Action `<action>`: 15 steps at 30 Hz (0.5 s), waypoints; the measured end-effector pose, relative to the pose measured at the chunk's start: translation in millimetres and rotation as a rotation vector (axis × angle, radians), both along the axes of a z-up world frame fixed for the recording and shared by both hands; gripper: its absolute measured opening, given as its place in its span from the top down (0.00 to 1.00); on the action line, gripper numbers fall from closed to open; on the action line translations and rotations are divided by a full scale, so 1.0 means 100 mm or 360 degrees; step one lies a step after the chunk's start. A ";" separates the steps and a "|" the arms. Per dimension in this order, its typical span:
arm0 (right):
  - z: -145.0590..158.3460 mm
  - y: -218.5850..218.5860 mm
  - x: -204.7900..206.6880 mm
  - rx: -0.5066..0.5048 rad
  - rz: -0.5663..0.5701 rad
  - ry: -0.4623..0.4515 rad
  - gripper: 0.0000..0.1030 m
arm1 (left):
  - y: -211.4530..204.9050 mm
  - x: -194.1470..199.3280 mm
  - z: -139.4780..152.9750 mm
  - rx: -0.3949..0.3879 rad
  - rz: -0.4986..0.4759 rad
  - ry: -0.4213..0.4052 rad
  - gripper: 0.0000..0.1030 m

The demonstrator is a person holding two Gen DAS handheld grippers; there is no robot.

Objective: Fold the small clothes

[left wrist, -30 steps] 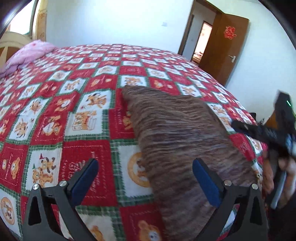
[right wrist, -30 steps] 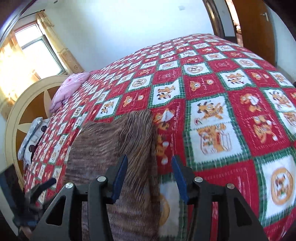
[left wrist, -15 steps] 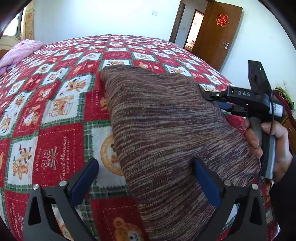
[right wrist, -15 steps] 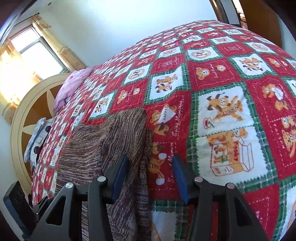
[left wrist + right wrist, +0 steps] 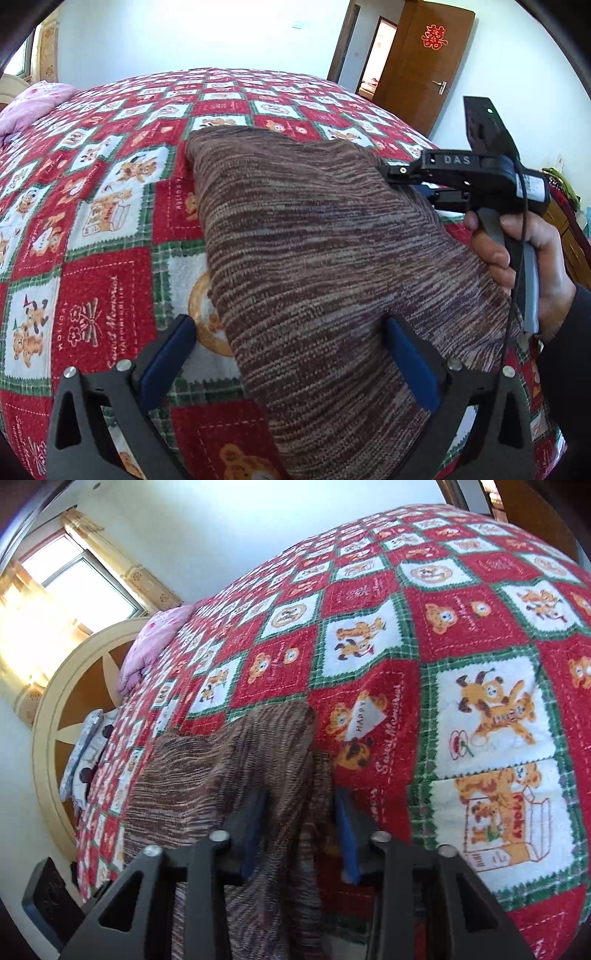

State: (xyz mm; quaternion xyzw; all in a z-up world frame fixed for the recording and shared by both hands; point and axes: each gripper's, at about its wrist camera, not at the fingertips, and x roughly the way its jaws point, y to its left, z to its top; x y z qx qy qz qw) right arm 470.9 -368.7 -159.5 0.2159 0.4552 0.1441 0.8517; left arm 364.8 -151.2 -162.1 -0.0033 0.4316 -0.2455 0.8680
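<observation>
brown knit garment (image 5: 314,258) lies on the bed (image 5: 110,192). right gripper (image 5: 301,830) jaws closing on its 3 o'clock edge; left gripper (image 5: 288,362) jaws wide, empty. risk: a thin pinch slips when lifted.

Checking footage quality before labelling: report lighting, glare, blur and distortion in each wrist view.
Left wrist view: even daylight, sharp; fisheye bulges the quilt and darkens the corners; brown knit garment crisp, no glare. Right wrist view: window blown out with warm glare on the curtain; quilt bowed by the lens; right gripper, jaws closing on the garment's edge, shaded and slightly soft.
</observation>
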 end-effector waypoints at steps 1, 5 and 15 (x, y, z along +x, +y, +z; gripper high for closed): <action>-0.01 0.02 -0.01 0.0034 0.0026 0.0010 0.79 | 0.00 0.00 0.00 0.0000 -0.0005 0.0000 0.00; 0.02 0.10 -0.02 -0.0041 0.0007 0.0009 0.79 | -0.04 -0.02 0.01 -0.0003 -0.0056 -0.0012 0.15; -0.09 -0.05 -0.02 0.0135 -0.0042 0.0038 0.76 | -0.06 -0.03 0.01 -0.0002 -0.0095 -0.0003 0.19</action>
